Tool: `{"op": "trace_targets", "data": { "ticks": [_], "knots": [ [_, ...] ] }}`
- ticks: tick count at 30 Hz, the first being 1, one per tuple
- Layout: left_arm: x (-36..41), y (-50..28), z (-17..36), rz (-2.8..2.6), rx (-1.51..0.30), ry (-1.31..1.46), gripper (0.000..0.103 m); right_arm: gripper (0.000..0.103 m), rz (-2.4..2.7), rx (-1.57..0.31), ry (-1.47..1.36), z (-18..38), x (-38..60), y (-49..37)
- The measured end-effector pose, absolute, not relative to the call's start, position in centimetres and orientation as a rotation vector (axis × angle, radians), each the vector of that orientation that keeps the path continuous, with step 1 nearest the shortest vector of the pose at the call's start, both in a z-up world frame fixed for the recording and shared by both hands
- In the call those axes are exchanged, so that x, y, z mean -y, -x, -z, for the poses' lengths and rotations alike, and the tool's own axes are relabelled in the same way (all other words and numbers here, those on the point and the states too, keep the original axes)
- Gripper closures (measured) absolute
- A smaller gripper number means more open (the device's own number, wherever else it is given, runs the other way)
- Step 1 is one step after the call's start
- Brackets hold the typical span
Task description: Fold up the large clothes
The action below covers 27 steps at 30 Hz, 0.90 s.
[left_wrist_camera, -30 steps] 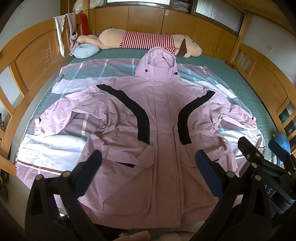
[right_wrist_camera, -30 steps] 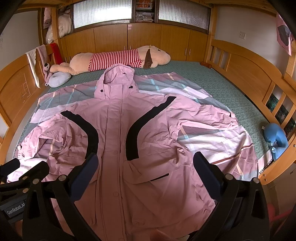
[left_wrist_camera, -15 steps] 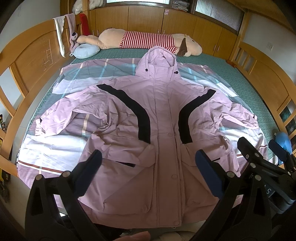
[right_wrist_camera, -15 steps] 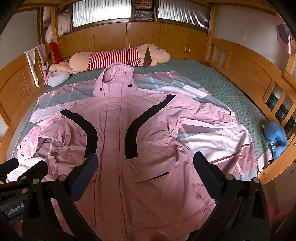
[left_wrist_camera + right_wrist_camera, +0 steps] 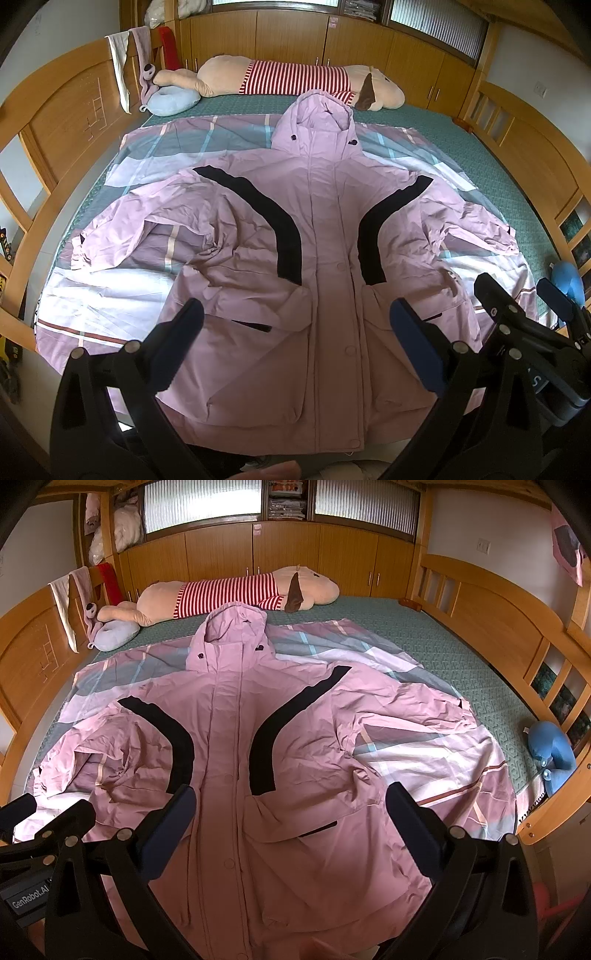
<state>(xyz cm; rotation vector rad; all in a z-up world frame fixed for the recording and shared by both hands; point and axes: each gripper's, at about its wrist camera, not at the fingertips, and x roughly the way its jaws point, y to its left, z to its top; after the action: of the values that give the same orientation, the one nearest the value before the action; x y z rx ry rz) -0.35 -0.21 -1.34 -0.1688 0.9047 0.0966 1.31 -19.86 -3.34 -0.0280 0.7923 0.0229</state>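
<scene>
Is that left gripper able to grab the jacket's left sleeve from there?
Probably yes: the left gripper is open above the pink jacket, and its crumpled sleeve lies uncovered on the bedsheet, nothing between.

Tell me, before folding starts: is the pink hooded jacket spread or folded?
Spread: the pink hooded jacket lies flat, front up, both sleeves out sideways, hood extended.

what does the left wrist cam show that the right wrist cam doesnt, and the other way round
Only the left wrist view shows the jacket's bottom hem and the open right gripper at its edge. Only the right wrist view shows the frosted windows, the stacked linens between them, and the left gripper. Both show the pink jacket spread flat and unfolded, the striped plush, and the blue toy.
</scene>
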Motion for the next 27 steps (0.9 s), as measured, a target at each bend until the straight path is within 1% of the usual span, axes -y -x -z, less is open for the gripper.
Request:
{"op": "trace_targets", "data": {
  "ticks": [21, 27],
  "knots": [
    [0.0, 0.5, 1.5, -0.101, -0.908, 0.162, 0.002, 0.001, -0.023, -0.797, 0.028, 3.6, 20.0, -1.4],
    [-0.4, 0.2, 2.6, -0.095, -0.920, 0.163, 0.002, 0.001, -0.028, -0.801, 0.027, 3.9, 20.2, -1.5]
  ]
}}
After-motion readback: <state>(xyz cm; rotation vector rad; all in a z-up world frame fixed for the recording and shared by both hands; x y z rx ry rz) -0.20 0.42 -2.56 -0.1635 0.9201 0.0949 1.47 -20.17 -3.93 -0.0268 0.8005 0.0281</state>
